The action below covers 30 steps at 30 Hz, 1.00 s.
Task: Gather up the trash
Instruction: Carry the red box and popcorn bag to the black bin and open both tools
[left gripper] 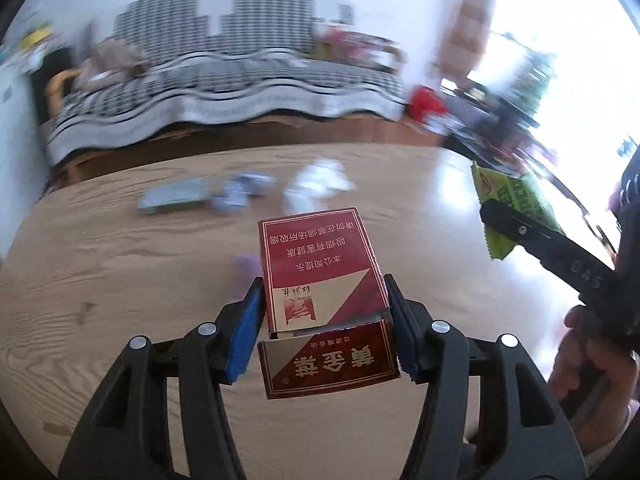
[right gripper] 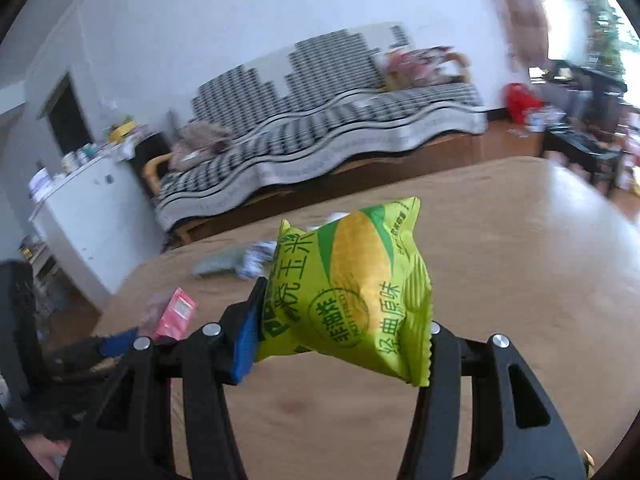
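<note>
The left gripper [left gripper: 324, 312] has its blue pads pressed against both sides of a red cigarette pack [left gripper: 320, 280], held up above the wooden table [left gripper: 120, 260]. The pack's flip lid hangs open toward the camera and reads 黄金叶 upside down; the white warning text on the body includes 吸烟有害健康. The right gripper [right gripper: 340, 332] is clamped on a puffy green-and-yellow snack bag [right gripper: 352, 292] — I can make out 非油炸 in a round badge and 经典原味 down the side, with part of 玉米 higher up. From the left wrist view that same bag sits off to the right, also lifted off the table. More litter lies on the tabletop farther back: a crumpled white tissue [left gripper: 316, 188], a bluish wrapper [left gripper: 240, 196] and a flat grey-green packet [left gripper: 172, 200] — all too blurred to read. A pink packet [right gripper: 176, 312] lies near the table's left edge.
</note>
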### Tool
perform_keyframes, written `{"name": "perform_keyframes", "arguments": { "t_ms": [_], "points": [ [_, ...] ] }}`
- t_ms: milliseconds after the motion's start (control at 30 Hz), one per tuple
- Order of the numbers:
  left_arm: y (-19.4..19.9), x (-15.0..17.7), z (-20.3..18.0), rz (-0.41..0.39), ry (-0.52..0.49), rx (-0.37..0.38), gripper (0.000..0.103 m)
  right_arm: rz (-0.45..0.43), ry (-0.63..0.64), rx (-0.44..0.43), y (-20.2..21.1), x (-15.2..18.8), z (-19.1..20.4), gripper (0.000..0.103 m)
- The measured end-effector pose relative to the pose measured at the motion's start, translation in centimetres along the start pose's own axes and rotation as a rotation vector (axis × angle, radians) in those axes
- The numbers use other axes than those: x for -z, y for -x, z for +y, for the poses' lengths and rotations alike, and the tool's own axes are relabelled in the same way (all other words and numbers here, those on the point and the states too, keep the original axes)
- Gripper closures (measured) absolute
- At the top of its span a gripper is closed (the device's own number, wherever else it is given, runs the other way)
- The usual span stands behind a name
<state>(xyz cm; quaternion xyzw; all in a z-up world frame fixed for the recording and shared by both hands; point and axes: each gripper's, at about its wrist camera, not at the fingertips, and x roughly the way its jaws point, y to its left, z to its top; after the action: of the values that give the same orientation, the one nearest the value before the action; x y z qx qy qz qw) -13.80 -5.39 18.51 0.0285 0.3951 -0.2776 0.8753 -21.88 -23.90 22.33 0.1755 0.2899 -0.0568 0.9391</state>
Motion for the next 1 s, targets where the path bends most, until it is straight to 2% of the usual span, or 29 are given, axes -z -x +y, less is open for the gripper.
{"name": "perform_keyframes", "arguments": {
  "t_ms": [100, 233, 367, 467, 567, 633, 733, 833, 1000],
  "points": [
    [0.6, 1.4, -6.2, 0.013, -0.083, 0.078, 0.047, -0.043, -0.040, 0.079, 6.7, 1.5, -5.2, 0.051],
    [0.4, 4.5, -14.8, 0.059, -0.201, 0.192, 0.047, -0.046, -0.059, 0.171, 12.7, 3.9, -10.7, 0.051],
    [-1.1, 8.6, -21.9, 0.135, -0.283, 0.290, 0.047, -0.027, -0.113, 0.250, 16.2, 7.1, -15.6, 0.051],
    [-3.1, 12.3, -25.6, 0.216, -0.286, 0.346, 0.047, 0.037, -0.126, 0.298, 16.5, 10.3, -18.1, 0.051],
    [-6.2, 16.8, -27.9, 0.339, -0.273, 0.373, 0.047, 0.172, -0.176, 0.337, 14.7, 15.4, -21.4, 0.051],
    [-8.3, 19.5, -29.0, 0.418, -0.280, 0.379, 0.047, 0.299, -0.301, 0.340, 13.0, 20.2, -24.9, 0.051],
    [-10.5, 22.6, -29.5, 0.523, -0.299, 0.394, 0.047, 0.358, -0.388, 0.352, 12.9, 23.8, -27.5, 0.051],
    [-10.9, 23.8, -29.6, 0.539, -0.338, 0.387, 0.047, 0.376, -0.409, 0.360, 13.1, 24.8, -28.4, 0.051],
    [-11.6, 23.3, -29.5, 0.539, -0.315, 0.405, 0.047, 0.384, -0.421, 0.349, 12.8, 24.6, -28.3, 0.051]
  ]
}}
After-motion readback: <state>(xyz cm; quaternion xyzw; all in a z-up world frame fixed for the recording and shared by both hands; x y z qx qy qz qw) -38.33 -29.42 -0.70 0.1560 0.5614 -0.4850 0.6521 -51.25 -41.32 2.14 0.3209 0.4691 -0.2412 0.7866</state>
